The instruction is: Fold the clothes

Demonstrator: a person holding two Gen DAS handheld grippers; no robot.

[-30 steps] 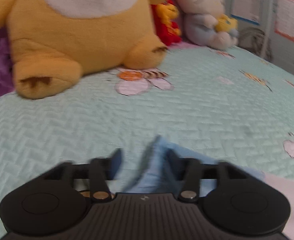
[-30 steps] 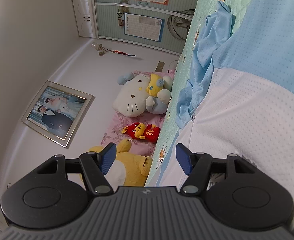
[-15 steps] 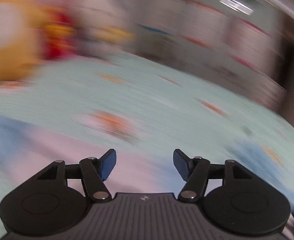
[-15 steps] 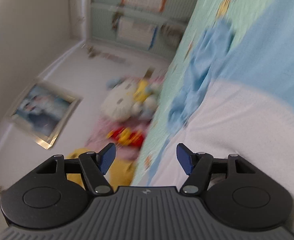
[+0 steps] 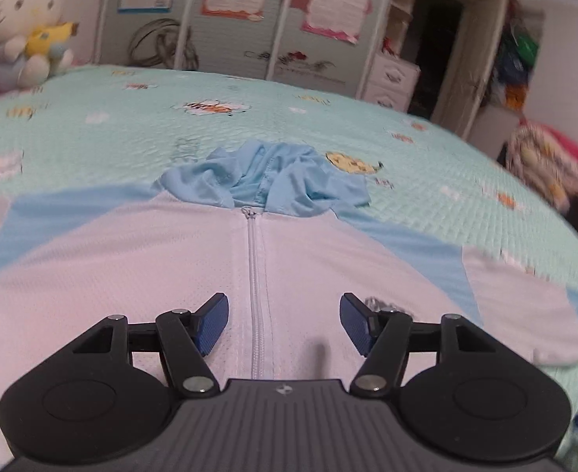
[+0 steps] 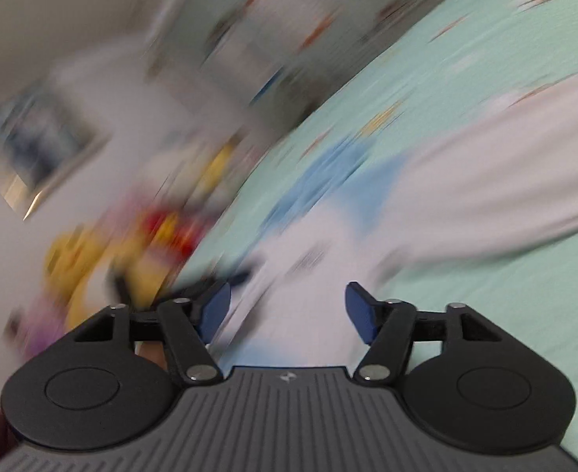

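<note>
A white zip-up jacket (image 5: 131,275) with light blue shoulder bands lies front-up on the mint green bed. Its zipper (image 5: 258,275) runs down the middle and its crumpled blue hood (image 5: 265,181) lies at the far end. One sleeve (image 5: 525,306) stretches to the right. My left gripper (image 5: 283,324) is open and empty, low over the chest, straddling the zipper. In the heavily blurred right wrist view, my right gripper (image 6: 287,312) is open and empty above the jacket (image 6: 485,181).
A Hello Kitty plush (image 5: 17,23) sits at the bed's far left. Wardrobe doors with posters (image 5: 249,19), a white drawer unit (image 5: 395,78) and a dark doorway stand beyond the bed. Yellow and red plush toys (image 6: 131,244) show blurred in the right wrist view.
My left gripper let go of the blue fabric, opened and swung right, from facing the plush toys to over the jacket's zipper. My right gripper stays open and is rotating fast.
</note>
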